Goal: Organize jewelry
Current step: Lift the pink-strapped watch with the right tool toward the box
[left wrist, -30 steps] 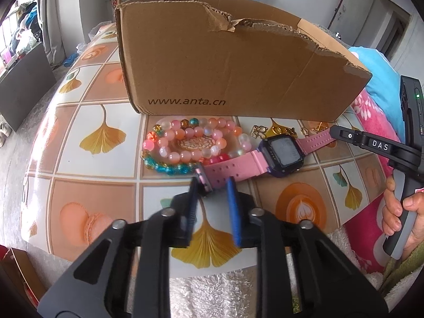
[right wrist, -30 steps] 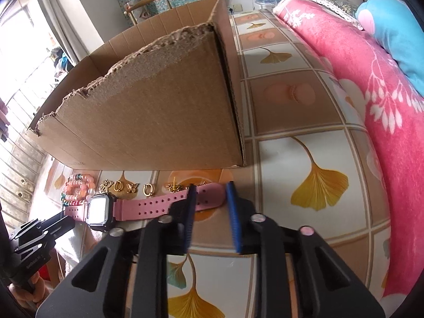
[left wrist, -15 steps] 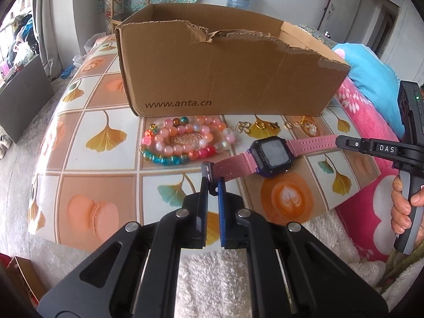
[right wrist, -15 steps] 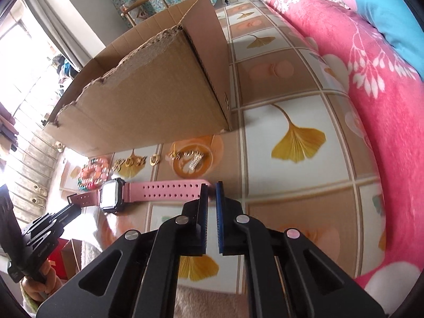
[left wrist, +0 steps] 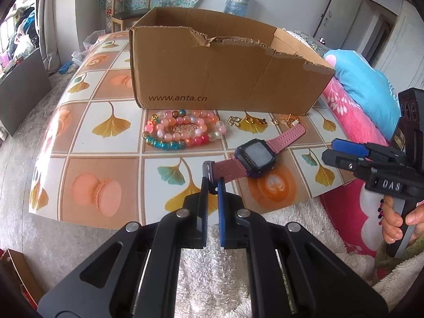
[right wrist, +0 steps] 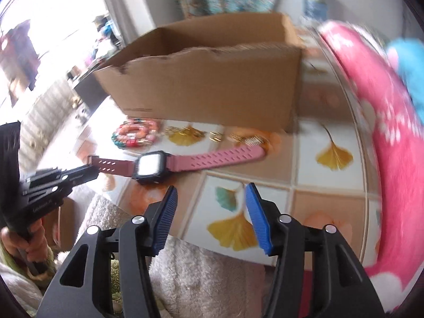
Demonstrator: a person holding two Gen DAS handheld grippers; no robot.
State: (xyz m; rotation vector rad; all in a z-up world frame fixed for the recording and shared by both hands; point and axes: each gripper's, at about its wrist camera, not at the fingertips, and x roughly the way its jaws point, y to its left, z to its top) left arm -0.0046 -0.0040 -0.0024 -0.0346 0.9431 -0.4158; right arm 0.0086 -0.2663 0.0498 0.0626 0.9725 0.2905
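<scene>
Pink strap first: your left gripper (left wrist: 212,184) is clamped on the buckle end of the watch (left wrist: 255,157), whose case and far strap lie on the tiled table (left wrist: 106,143), in front of the box (left wrist: 225,79). Your right gripper (right wrist: 209,197) is opening, nothing between its blue pads (right wrist: 168,213), just short of the watch. Beads (left wrist: 182,132) and small gold pieces (left wrist: 251,120) lie between watch and box.

I counted one pink watch (left wrist: 255,157), one cardboard box (left wrist: 225,76), one heap of bead bracelets (left wrist: 182,133) and several small gold trinkets (left wrist: 249,120) on my desk (left wrist: 106,143).
</scene>
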